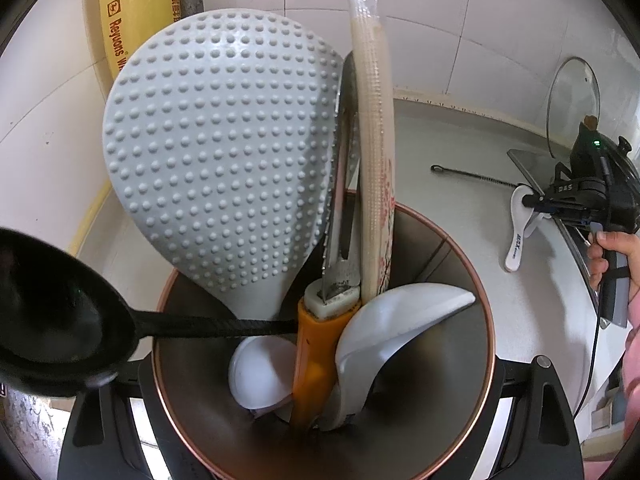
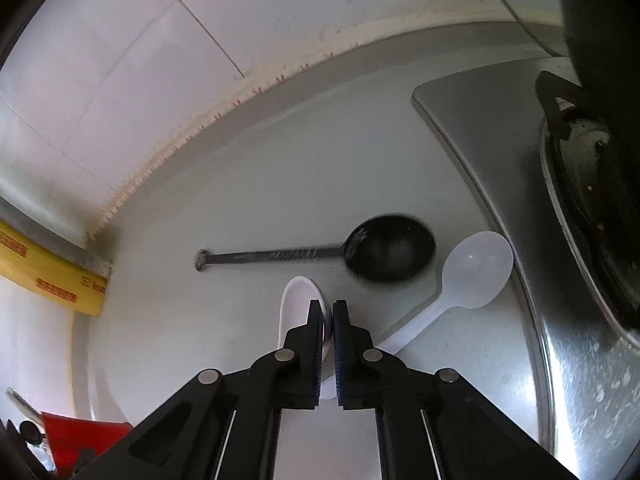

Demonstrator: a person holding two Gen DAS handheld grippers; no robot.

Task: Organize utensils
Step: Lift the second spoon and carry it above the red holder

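Observation:
A steel utensil holder (image 1: 448, 272) with a copper rim fills the left wrist view, and my left gripper (image 1: 326, 376) is shut on it, one finger on each side. It holds a grey dotted rice paddle (image 1: 216, 152), an orange-handled peeler (image 1: 316, 344), wrapped chopsticks (image 1: 374, 128), white spoons (image 1: 400, 320) and a black ladle (image 1: 56, 312) leaning out to the left. On the counter to the right, my right gripper (image 1: 534, 202) (image 2: 328, 312) is shut on a white ceramic spoon (image 2: 296, 304) (image 1: 518, 240). Beyond it lie a black ladle (image 2: 390, 248) and a clear plastic spoon (image 2: 476, 270).
A steel stove top (image 2: 500, 168) with a dark pot (image 2: 592, 184) borders the counter on the right. A glass lid (image 1: 574, 100) leans on the tiled wall. A yellow box (image 1: 128, 20) stands in the left corner. A hand (image 1: 616, 252) holds the right gripper.

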